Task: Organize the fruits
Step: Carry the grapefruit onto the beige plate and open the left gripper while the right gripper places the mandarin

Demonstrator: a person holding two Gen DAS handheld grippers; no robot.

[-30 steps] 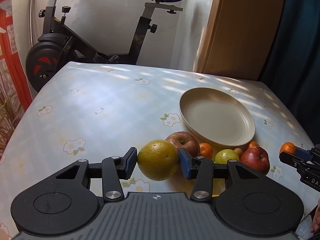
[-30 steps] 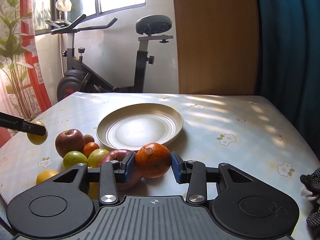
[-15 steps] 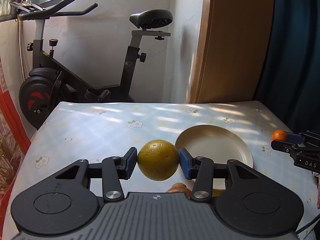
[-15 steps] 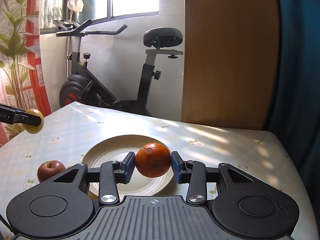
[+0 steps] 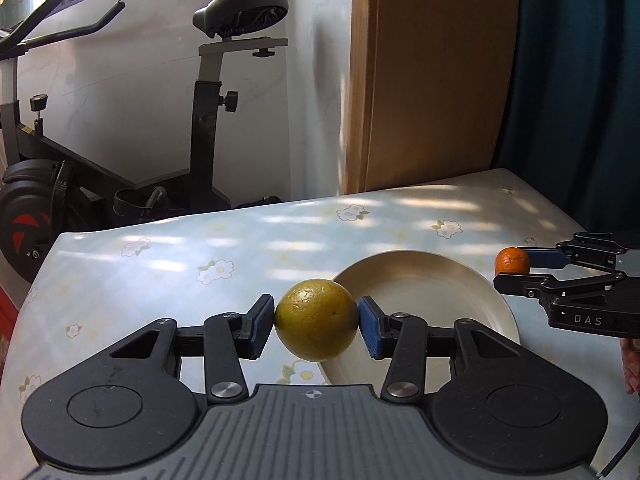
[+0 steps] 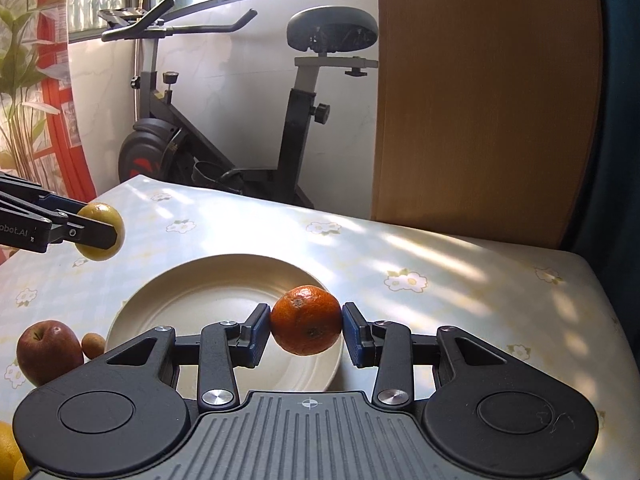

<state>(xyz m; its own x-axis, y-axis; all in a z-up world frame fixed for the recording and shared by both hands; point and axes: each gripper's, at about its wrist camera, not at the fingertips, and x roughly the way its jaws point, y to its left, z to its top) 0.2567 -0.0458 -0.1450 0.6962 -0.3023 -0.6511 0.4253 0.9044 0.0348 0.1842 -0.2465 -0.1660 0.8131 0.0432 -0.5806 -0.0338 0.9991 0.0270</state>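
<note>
The left hand-held gripper [image 5: 317, 322] is clamped on a yellow-green citrus fruit [image 5: 316, 319], its two blue pads pressed against the fruit's sides. The fruit hangs in the air, clear of the table [image 5: 168, 256]. Just ahead of this gripper and to its right lies the cream plate [image 5: 432, 280], with nothing lying in it; the fruit overlaps the plate's near left rim in the left wrist view. Far off to the right of the left hand-held gripper, the right hand-held gripper [image 5: 514, 266] shows from the side, with a small orange fruit at its tip.

The right hand-held gripper [image 6: 306, 328] is clamped on an orange mandarin [image 6: 306, 319], the pads tight on both sides. The mandarin is held in the air over the near right part of the plate [image 6: 192, 296], not resting on it. To the left of this gripper and farther ahead, the left hand-held gripper [image 6: 100, 236] holds the yellow-green citrus fruit [image 6: 106, 216] above the table, beyond the plate's left rim.

Low to the left of the right hand-held gripper, a red apple [image 6: 48, 350] sits on the table, with a small brown fruit [image 6: 93, 345] just beside it, near the plate's left rim. A bit of yellow fruit [image 6: 8, 452] shows at the lower left corner. Beyond the table's far edge stands an exercise bike [image 6: 288, 128].
</note>
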